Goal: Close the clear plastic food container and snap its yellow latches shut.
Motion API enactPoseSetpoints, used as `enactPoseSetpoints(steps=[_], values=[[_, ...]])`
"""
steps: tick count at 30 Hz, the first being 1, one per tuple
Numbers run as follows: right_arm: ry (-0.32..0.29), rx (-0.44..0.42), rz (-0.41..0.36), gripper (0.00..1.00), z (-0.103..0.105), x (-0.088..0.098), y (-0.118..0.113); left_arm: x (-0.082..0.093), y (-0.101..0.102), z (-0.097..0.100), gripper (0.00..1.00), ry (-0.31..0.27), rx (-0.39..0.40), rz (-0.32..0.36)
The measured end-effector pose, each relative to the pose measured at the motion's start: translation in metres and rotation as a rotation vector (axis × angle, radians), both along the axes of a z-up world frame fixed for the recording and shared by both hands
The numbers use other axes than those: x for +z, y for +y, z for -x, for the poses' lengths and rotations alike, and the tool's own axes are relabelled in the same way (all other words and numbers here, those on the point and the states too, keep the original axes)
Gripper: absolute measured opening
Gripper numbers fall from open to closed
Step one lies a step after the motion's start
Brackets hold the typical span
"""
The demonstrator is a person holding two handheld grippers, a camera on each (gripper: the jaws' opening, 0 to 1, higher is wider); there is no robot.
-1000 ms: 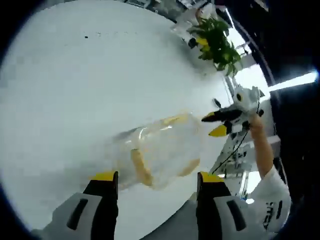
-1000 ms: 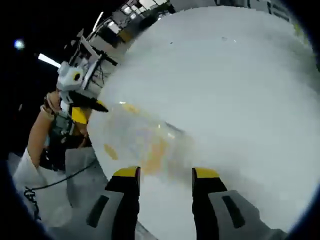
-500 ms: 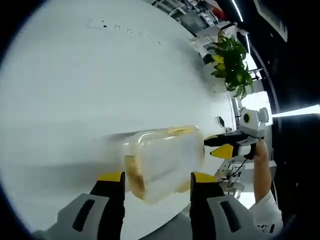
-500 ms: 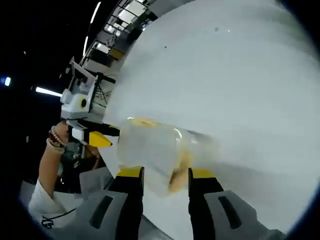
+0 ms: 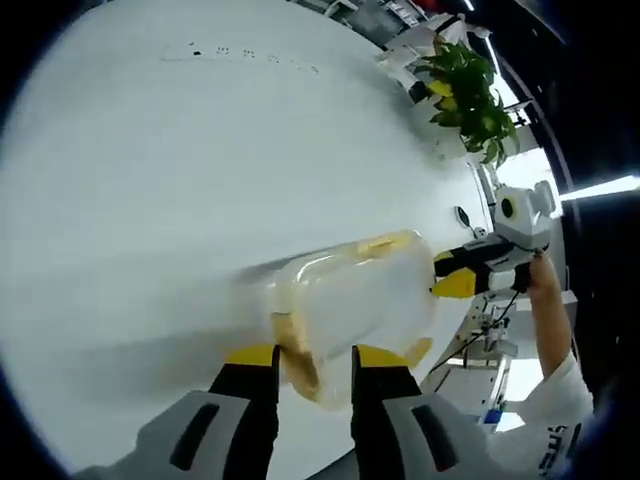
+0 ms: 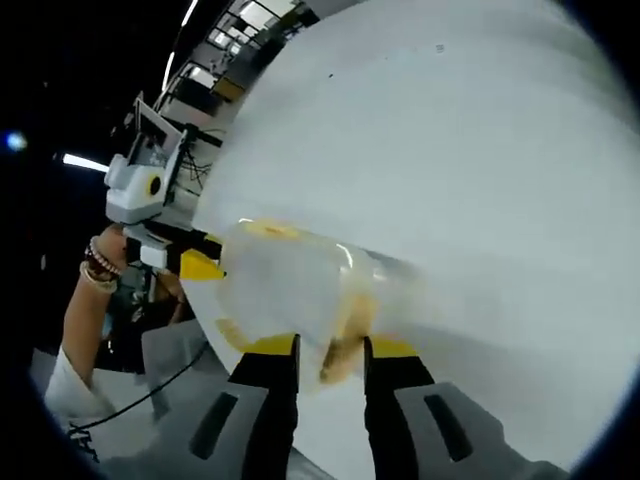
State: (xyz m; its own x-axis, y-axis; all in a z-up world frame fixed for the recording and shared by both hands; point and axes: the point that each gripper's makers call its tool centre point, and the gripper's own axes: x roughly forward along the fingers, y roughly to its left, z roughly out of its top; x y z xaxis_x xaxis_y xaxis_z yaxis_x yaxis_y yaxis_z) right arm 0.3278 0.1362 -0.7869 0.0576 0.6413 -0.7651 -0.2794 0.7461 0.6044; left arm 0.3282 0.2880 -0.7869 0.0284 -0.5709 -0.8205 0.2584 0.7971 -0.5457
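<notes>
The left gripper (image 5: 313, 358), rising from the bottom of the left gripper view, has its yellow-tipped jaws drawn narrow around the near edge of the clear plastic food container (image 5: 352, 297), at or just beside a yellow latch (image 5: 298, 355). Whether the jaws actually pinch that latch I cannot tell, because the plastic is blurred there. In the same view the right gripper (image 5: 462, 274) comes in at mid-right of the frame with its tips touching or almost touching the container's far end, and the person's hand (image 5: 543, 275) is just behind it.

In the right gripper view the right gripper (image 6: 331, 349) sits at the bottom centre, jaws also narrow, with the container (image 6: 296, 288) directly ahead and a yellow latch (image 6: 343, 354) between or just above the tips. The left gripper (image 6: 190, 258) reaches the container's opposite end at centre left of that frame.

The two grippers seem to bracket the container from its two ends, probably so that pressing a latch on one side does not push the box away across the white desk (image 5: 170, 170). The lid appears to be on, and the job looks to be at the latch-snapping stage. A leafy plant (image 5: 468, 93) stands well apart at the upper right of the left gripper view.
</notes>
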Motion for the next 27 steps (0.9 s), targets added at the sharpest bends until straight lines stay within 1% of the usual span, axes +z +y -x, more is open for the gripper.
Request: enactPoseSetpoints(steps=[6, 8, 9, 10, 11, 15, 16, 17, 18, 19, 22, 23, 25, 27], values=[[0.002, 0.008, -0.002, 0.20, -0.0018, -0.0010, -0.0002, -0.0005, 0.0008, -0.0011, 0.18, -0.007, 0.006, 0.014], [0.002, 0.009, -0.005, 0.19, -0.0028, -0.0013, 0.0002, -0.0010, 0.0015, -0.0013, 0.18, -0.003, 0.016, 0.030], [0.004, 0.012, -0.005, 0.19, -0.0043, -0.0017, 0.0008, -0.0014, 0.0015, -0.0011, 0.16, -0.001, 0.023, 0.039], [0.005, 0.012, -0.008, 0.19, -0.0045, -0.0017, 0.0029, -0.0013, 0.0009, 0.0072, 0.16, 0.069, 0.071, 0.050], [0.009, 0.012, -0.005, 0.19, -0.0055, -0.0011, 0.0021, -0.0046, 0.0056, 0.0026, 0.16, 0.024, 0.050, 0.063], [0.013, 0.017, -0.004, 0.18, -0.0040, -0.0003, 0.0029, -0.0059, 0.0053, 0.0031, 0.16, 0.020, 0.057, 0.072], [0.036, 0.034, -0.053, 0.17, 0.0001, 0.0031, 0.0086, -0.0061, 0.0052, 0.0030, 0.16, 0.017, 0.057, 0.072], [0.038, -0.007, -0.033, 0.17, -0.0052, -0.0030, 0.0052, -0.0061, 0.0050, 0.0026, 0.16, 0.018, 0.061, 0.073], [0.078, -0.032, -0.048, 0.17, -0.0025, -0.0032, 0.0051, -0.0068, 0.0054, 0.0021, 0.17, 0.015, 0.060, 0.074], [0.063, -0.016, -0.046, 0.17, -0.0027, -0.0046, 0.0045, -0.0069, 0.0059, 0.0015, 0.17, 0.016, 0.061, 0.071], [0.054, -0.017, -0.049, 0.18, -0.0002, -0.0036, 0.0058, -0.0065, 0.0057, 0.0002, 0.17, 0.006, 0.058, 0.073], [0.044, -0.012, -0.047, 0.18, 0.0007, -0.0034, 0.0065, -0.0061, 0.0052, -0.0004, 0.18, -0.008, 0.048, 0.077], [0.025, 0.008, -0.044, 0.19, 0.0016, -0.0031, 0.0074, -0.0053, 0.0052, -0.0009, 0.18, -0.027, 0.059, 0.080], [0.031, 0.004, -0.040, 0.20, 0.0024, -0.0031, 0.0077, -0.0041, 0.0042, -0.0015, 0.19, -0.055, 0.065, 0.074]])
